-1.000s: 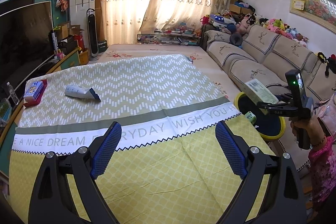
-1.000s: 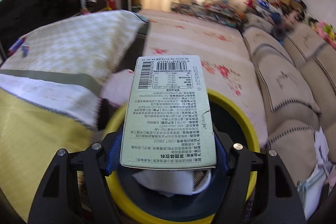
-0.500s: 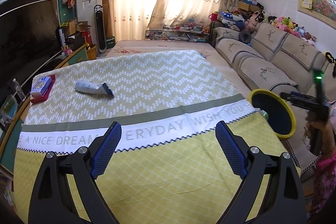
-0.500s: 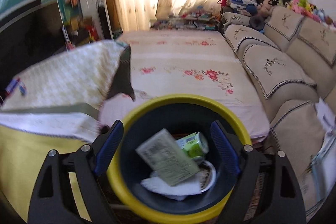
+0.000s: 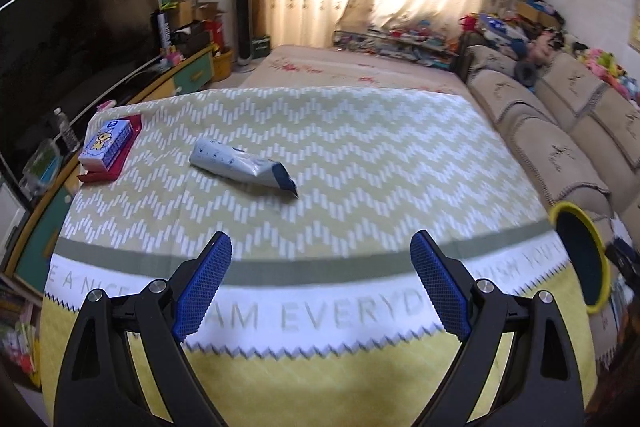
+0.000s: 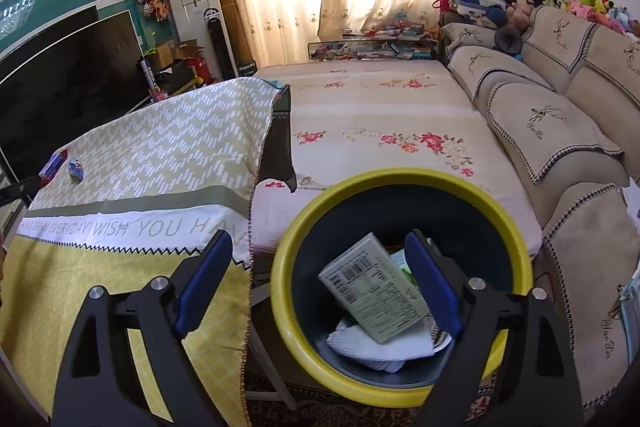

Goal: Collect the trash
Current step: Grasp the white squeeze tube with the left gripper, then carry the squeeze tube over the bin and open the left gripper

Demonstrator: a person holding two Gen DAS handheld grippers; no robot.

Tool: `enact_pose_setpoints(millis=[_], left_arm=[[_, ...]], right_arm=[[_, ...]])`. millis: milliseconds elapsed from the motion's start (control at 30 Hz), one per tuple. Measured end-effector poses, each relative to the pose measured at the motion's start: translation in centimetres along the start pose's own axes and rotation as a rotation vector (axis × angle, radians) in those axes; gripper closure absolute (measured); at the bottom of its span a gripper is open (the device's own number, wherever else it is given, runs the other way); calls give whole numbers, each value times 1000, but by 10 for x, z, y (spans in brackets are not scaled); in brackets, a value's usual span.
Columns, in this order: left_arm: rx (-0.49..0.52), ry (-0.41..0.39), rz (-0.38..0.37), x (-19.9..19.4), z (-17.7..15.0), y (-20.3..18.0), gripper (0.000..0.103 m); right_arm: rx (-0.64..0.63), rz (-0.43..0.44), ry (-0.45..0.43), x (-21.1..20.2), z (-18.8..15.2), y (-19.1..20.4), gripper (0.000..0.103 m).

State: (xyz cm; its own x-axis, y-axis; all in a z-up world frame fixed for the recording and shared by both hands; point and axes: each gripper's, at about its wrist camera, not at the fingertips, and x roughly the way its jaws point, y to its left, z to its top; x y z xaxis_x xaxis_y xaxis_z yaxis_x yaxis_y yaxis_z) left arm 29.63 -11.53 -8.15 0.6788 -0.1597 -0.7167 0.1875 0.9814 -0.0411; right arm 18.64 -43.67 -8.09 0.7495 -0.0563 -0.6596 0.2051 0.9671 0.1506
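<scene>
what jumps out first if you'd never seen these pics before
Probably the yellow-rimmed bin right under the open right gripper, with a pale green carton lying tilted on white crumpled paper inside. Next, the crumpled white-and-blue wrapper alone on the zigzag cloth, ahead of the open left gripper, with a tissue pack at the cloth's far left edge.

Living room around the covered table [image 5: 360,163]

A tissue pack [image 5: 106,141] lies at its left edge; beyond it, a television [image 5: 76,39]; right, a sofa [image 5: 560,131].
</scene>
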Motion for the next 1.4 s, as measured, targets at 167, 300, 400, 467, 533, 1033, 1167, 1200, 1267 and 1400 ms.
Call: enact_pose_setpoints(millis=[167, 300, 400, 467, 533, 1033, 1167, 1200, 1267, 1400], left_arm=[[-91, 52, 68, 42, 22, 7, 15], [-206, 90, 108, 71, 36, 23, 20], [-250, 121, 149, 88, 44, 33, 22], [-287, 148, 162, 98, 47, 40, 23], [-316, 164, 167, 105, 49, 45, 28], [-326, 192, 194, 131, 64, 63, 53], [-295, 182, 154, 124, 60, 65, 69], [-287, 180, 148, 122, 59, 64, 72], [-259, 158, 134, 114, 55, 59, 72], [-147, 71, 114, 83, 43, 40, 74]], right_arm=[[-12, 31, 6, 6, 2, 10, 20], [-24, 49, -3, 5, 5, 15, 19], [-24, 61, -9, 5, 6, 16, 18], [-20, 71, -12, 5, 7, 16, 18], [-16, 80, -14, 5, 7, 16, 18], [11, 120, -6, 6, 3, 11, 18], [11, 124, -7, 4, 3, 11, 18], [10, 125, -7, 3, 3, 11, 18], [8, 127, -10, 0, 2, 12, 18], [18, 131, -26, -11, 0, 12, 18]])
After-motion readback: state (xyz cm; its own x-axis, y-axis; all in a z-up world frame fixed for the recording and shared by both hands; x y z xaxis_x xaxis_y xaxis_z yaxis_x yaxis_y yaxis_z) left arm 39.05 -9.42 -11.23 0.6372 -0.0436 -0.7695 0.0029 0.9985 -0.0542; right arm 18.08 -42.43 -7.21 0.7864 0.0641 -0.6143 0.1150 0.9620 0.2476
